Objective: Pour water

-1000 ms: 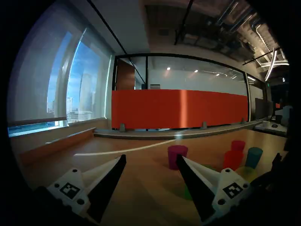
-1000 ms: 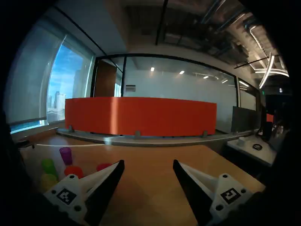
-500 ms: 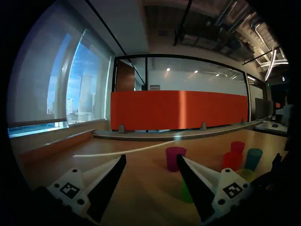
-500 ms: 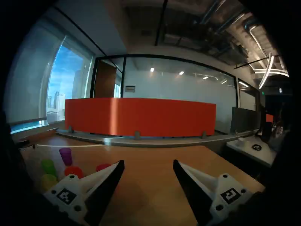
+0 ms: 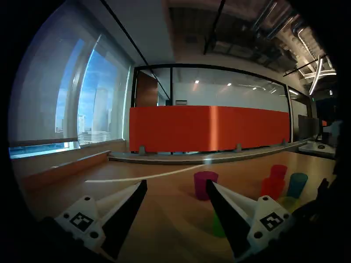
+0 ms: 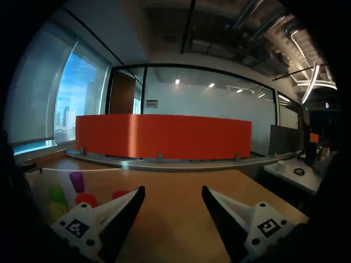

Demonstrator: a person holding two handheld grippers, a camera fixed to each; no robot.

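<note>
Left claw [image 5: 175, 183]: fingers apart, nothing between them.
Right claw [image 6: 172, 189]: also apart and empty.
On the wooden surface [image 5: 162, 219]: a cluster of small coloured cups, all upright. The purple cup [image 5: 205, 184] stands just ahead of my left claw, with a red cup [image 5: 272, 187] and a teal cup [image 5: 297, 184] off to its right.
Handling, as I judge it: light, thin-walled plastic, slick and easily tipped, so I would grip gently at mid-wall. I cannot tell which one holds water.
</note>
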